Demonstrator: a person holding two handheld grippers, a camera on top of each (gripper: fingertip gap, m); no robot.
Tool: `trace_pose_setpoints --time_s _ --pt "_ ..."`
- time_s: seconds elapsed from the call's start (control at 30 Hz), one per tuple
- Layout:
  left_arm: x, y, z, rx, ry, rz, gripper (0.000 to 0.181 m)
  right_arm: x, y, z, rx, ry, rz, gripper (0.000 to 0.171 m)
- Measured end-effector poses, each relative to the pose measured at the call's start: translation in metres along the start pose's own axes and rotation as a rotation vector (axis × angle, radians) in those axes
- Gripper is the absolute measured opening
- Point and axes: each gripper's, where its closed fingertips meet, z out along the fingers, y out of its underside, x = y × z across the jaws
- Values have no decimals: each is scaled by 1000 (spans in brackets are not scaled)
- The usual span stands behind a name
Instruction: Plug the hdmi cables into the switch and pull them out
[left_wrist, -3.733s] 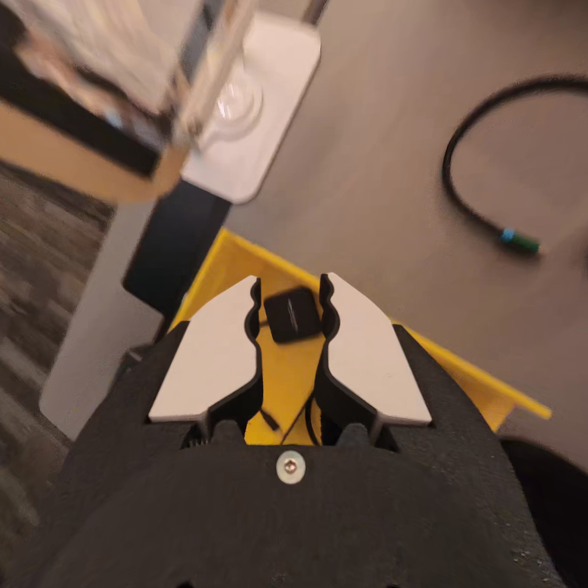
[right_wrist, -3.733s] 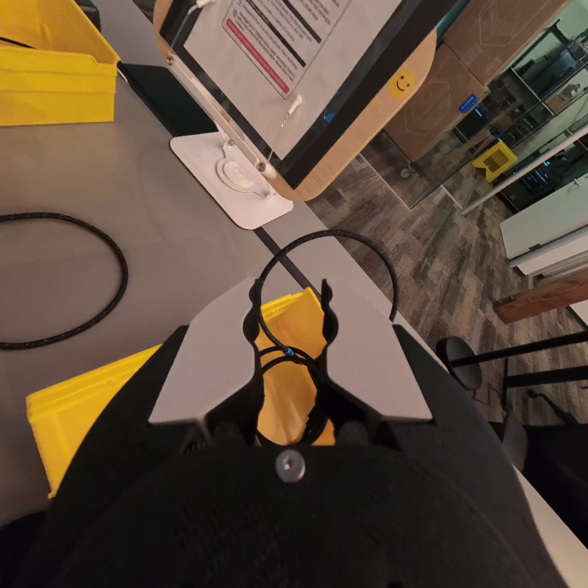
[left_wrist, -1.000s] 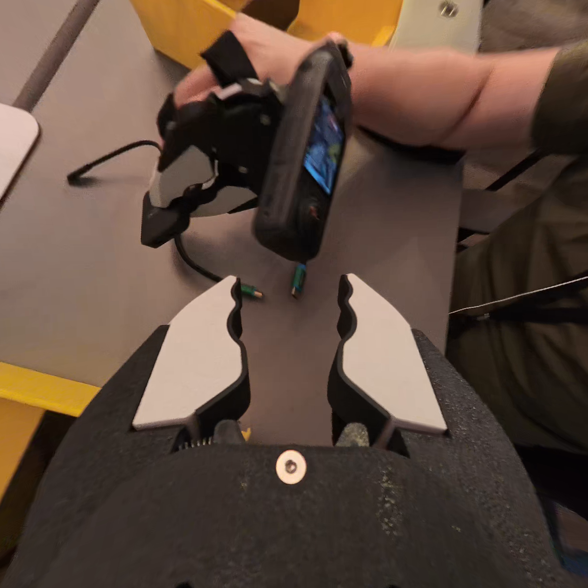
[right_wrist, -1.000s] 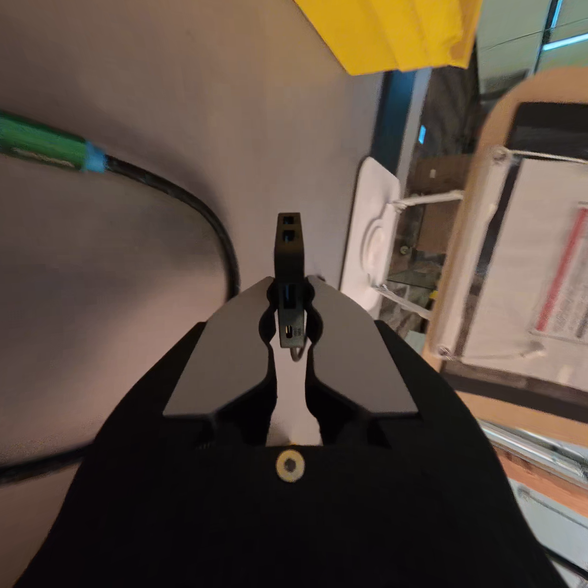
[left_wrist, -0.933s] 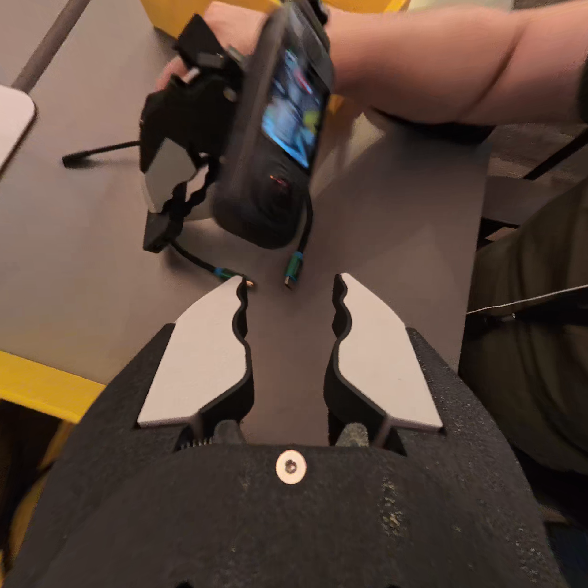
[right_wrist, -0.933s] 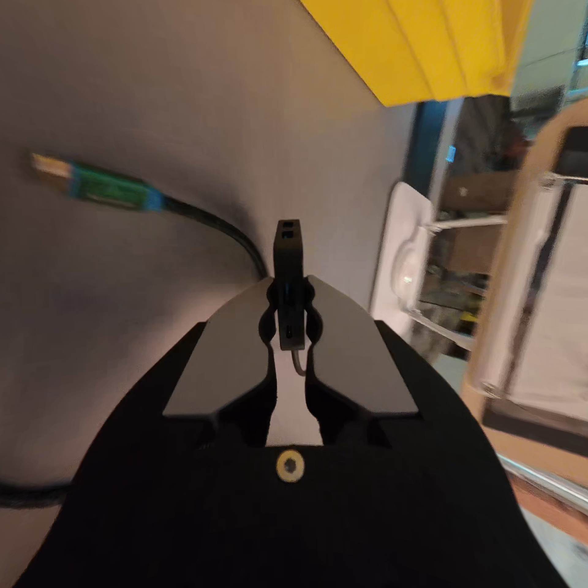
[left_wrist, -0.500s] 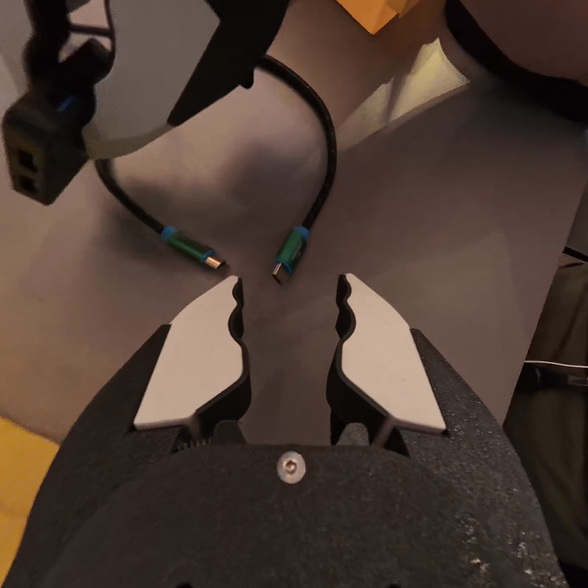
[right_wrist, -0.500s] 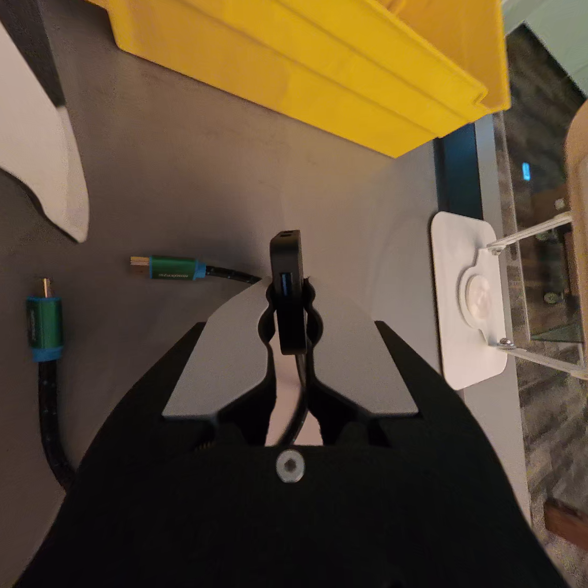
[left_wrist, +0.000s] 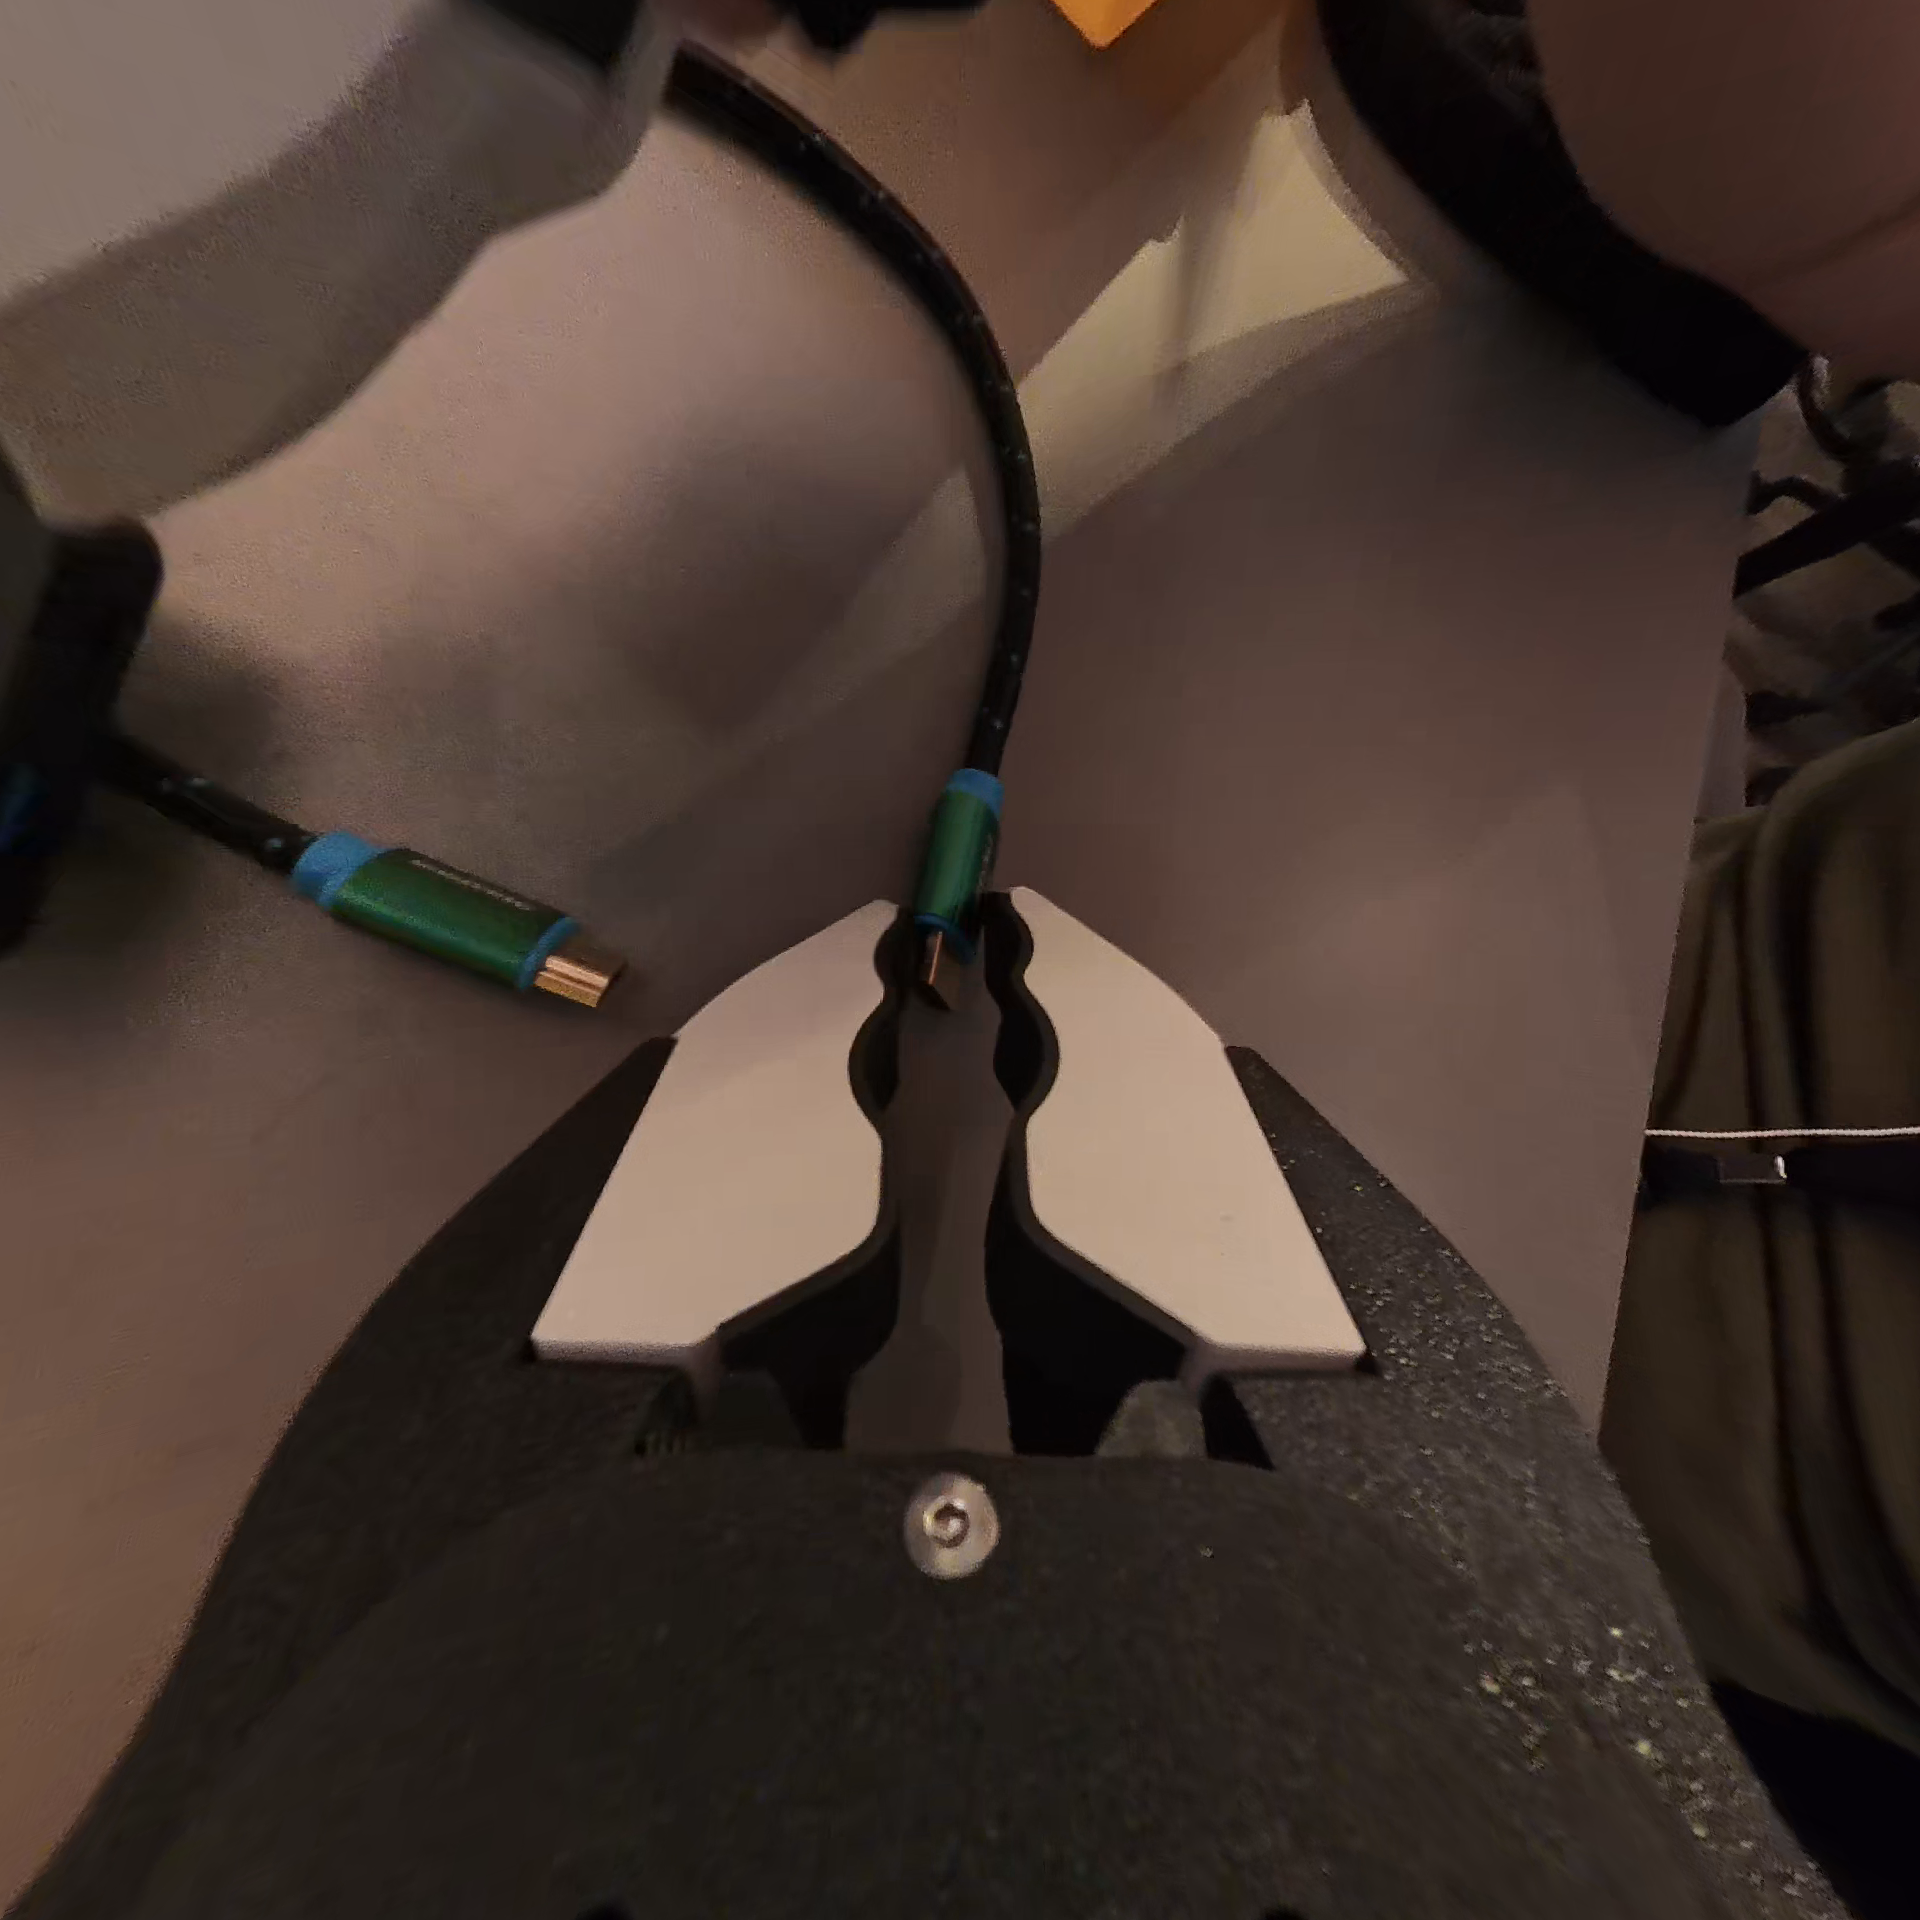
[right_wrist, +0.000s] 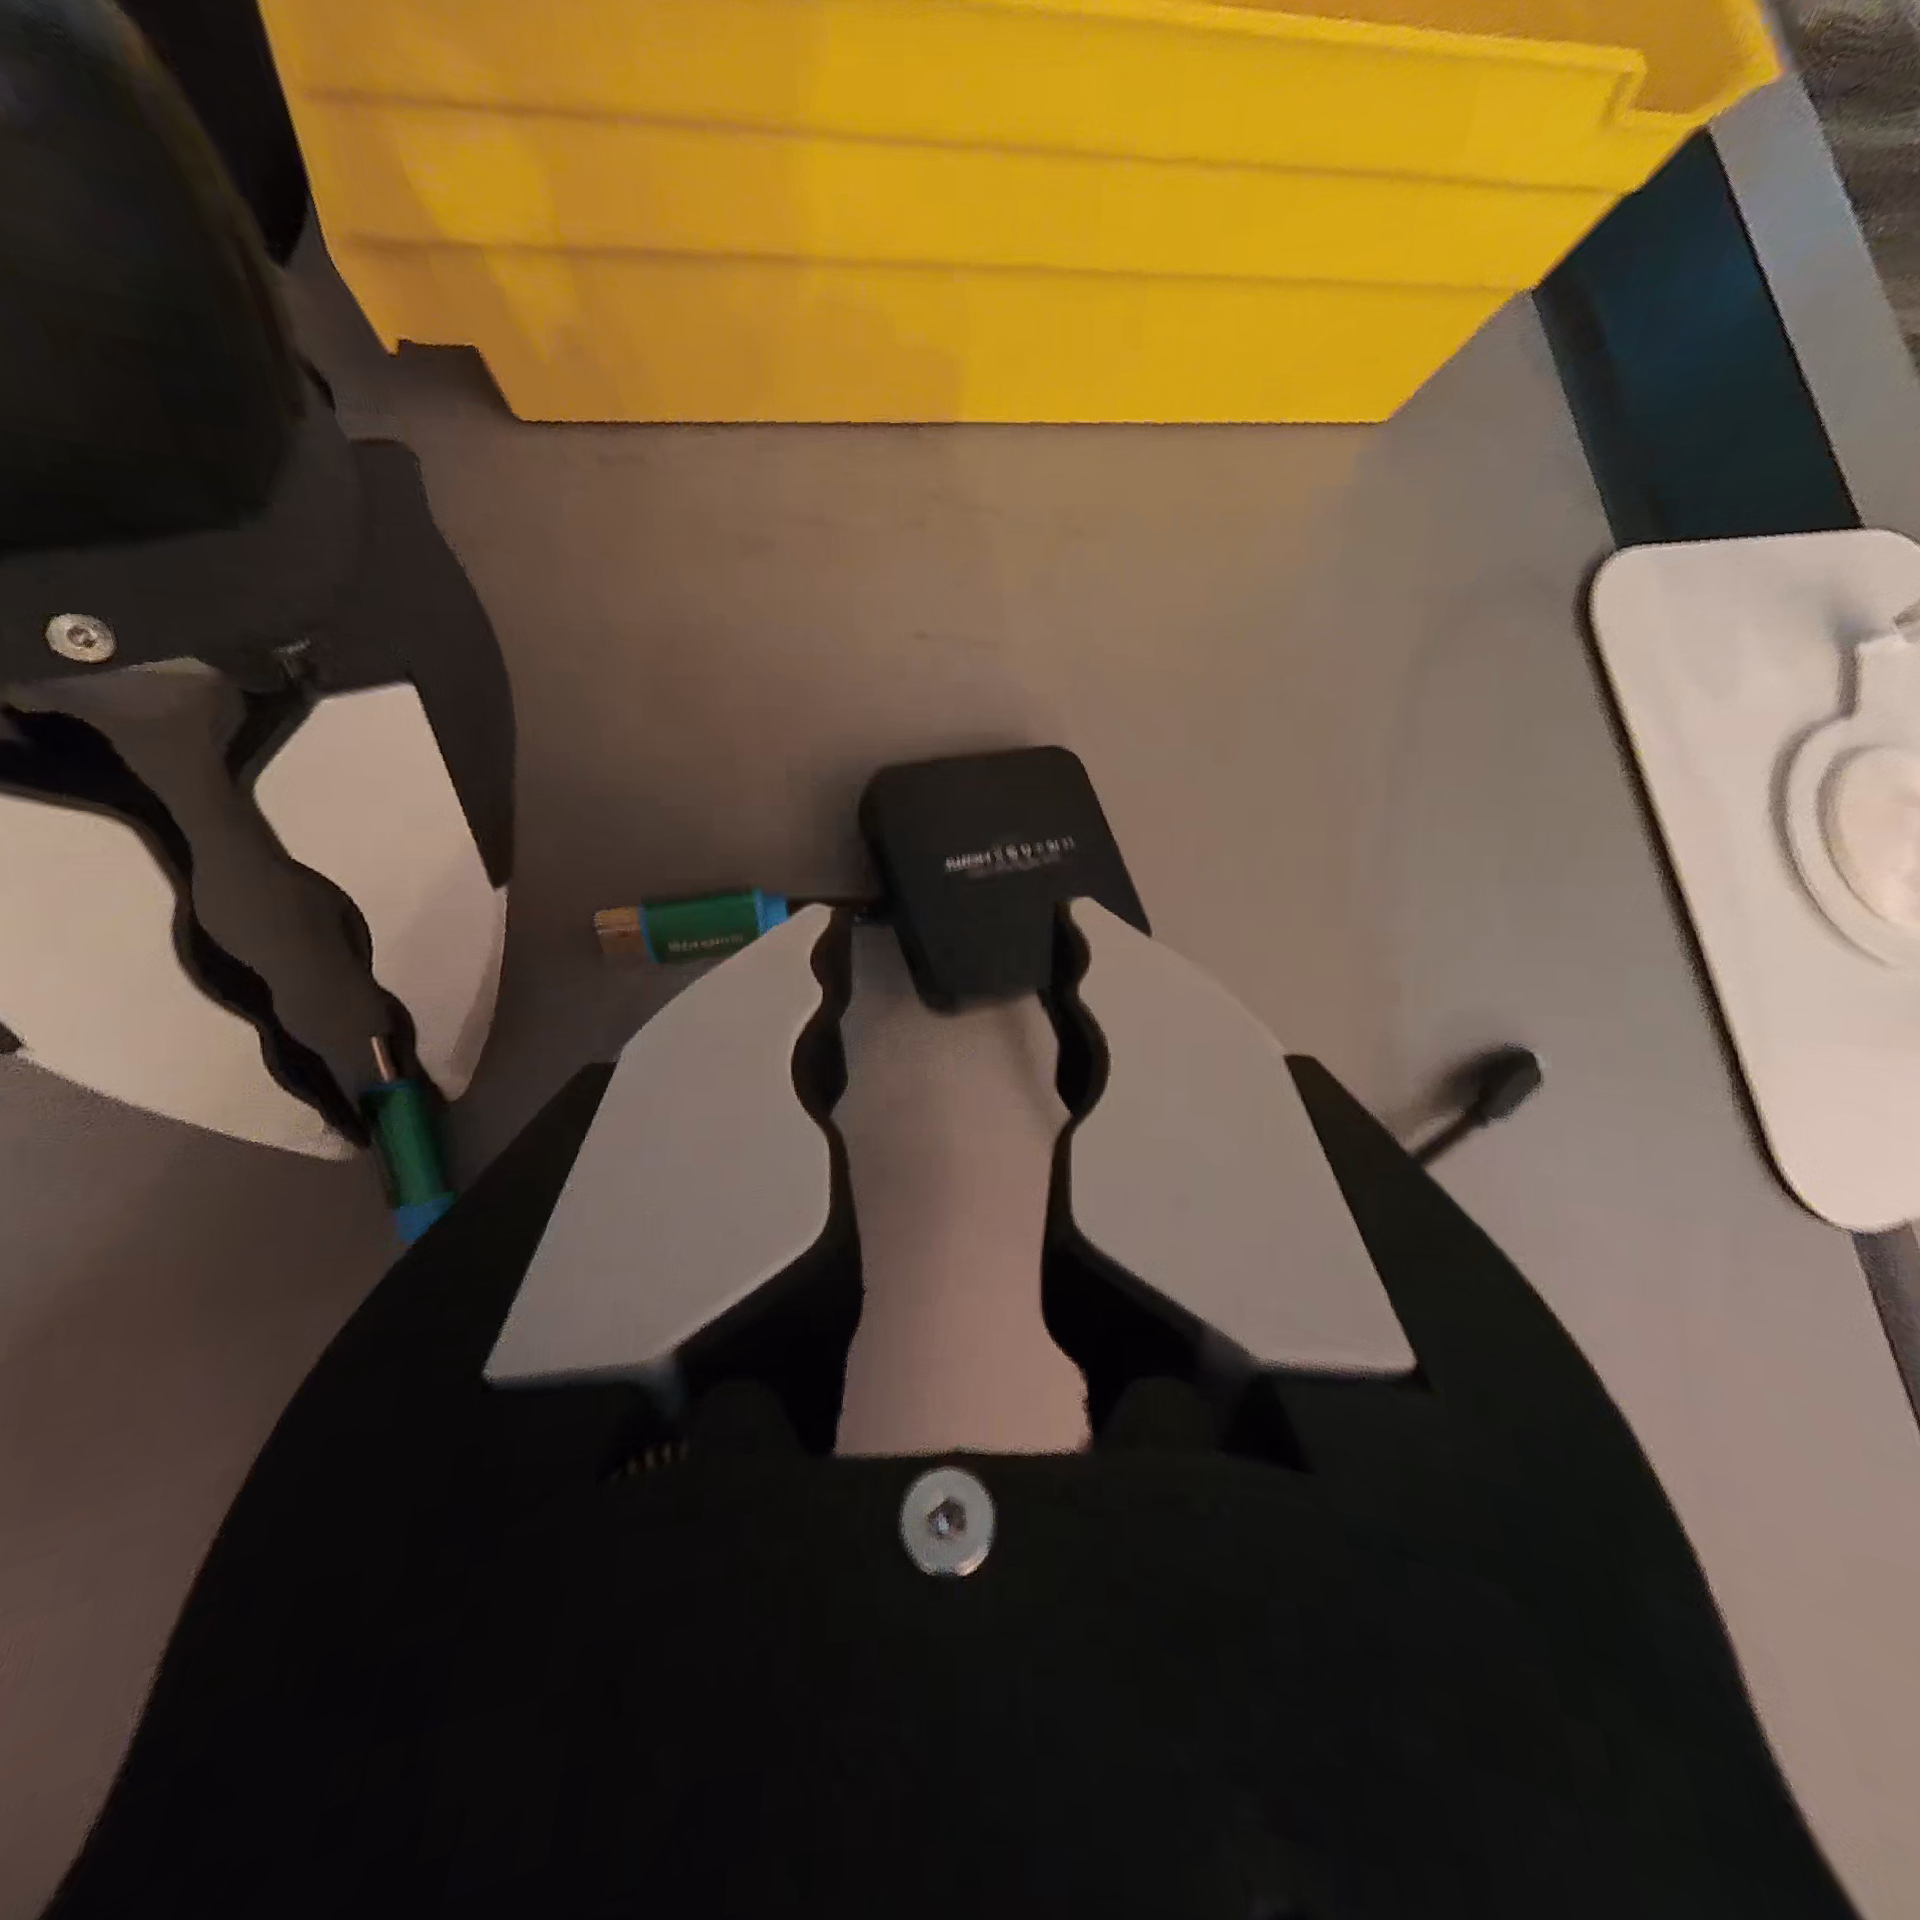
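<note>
Your left tongs (left_wrist: 948, 914) are pinching the green plug (left_wrist: 956, 868) of one cable (left_wrist: 1006, 540) near its tip; the gold connector end points back between the two fingers. That cable's black braided cord arcs up and away over the grey worktop (left_wrist: 1351, 727). In the right wrist view the same plug (right_wrist: 407, 1132) shows at the tip of your left tongs (right_wrist: 364, 1081), low at the left, just above the worktop.

The second cable plug (left_wrist: 447, 914) lies flat on the worktop to the left of your left tongs, apart from them, gold tip free and pointing right. Its cord runs left toward a dark blurred shape at the frame edge.

Your right tongs (right_wrist: 951, 940) are spread wide. The black switch (right_wrist: 992, 873) lies flat on the worktop (right_wrist: 1299, 727) with its near end between the fingertips; the right finger (right_wrist: 1101, 956) sits against its edge, while on the left side there is a clear gap. So nothing is clamped there. The second green plug (right_wrist: 691, 923) lies just left of the switch, tip pointing away from it. Neither plug is in the switch.

Behind the switch stands a yellow bin (right_wrist: 935, 208). A white plate-like stand base (right_wrist: 1714, 883) sits at the right edge of the worktop, and a thin black lead end (right_wrist: 1486, 1086) lies between it and your right tongs.
</note>
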Motion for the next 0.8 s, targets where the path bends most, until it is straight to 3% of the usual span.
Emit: trace_pose_setpoints --time_s 0.1,0.2,0.23,0.33,0.47,0.57,0.6,0.63,0.67,0.8 --pt "10 -7 -9 54 61 -33 12 -15 5 -21 26 -36 4 46" --pt "26 -25 -32 149 163 -107 12 -75 20 -37 95 -182 -134 55" --pt "30 -29 -39 156 181 -115 12 -83 23 -41 123 -122 -200 40" --pt "32 -33 -47 137 161 -102 12 -96 21 -57 219 56 -365 33" --pt "29 -41 -52 143 121 -104 12 -100 12 -73 270 103 -291 47" --pt "33 -58 -60 224 182 -188 12 -105 8 -73 305 97 -212 56" --pt "34 -63 -64 250 206 -220 12 -97 10 -69 286 166 -222 53" --pt "33 -68 -67 272 219 -246 12 -90 14 -66 254 230 -265 24" --pt "33 -71 -70 287 229 -254 12 -86 13 -66 256 277 -306 8" --pt "49 -90 -103 448 334 -187 30 -89 3 -86 347 113 -170 7"
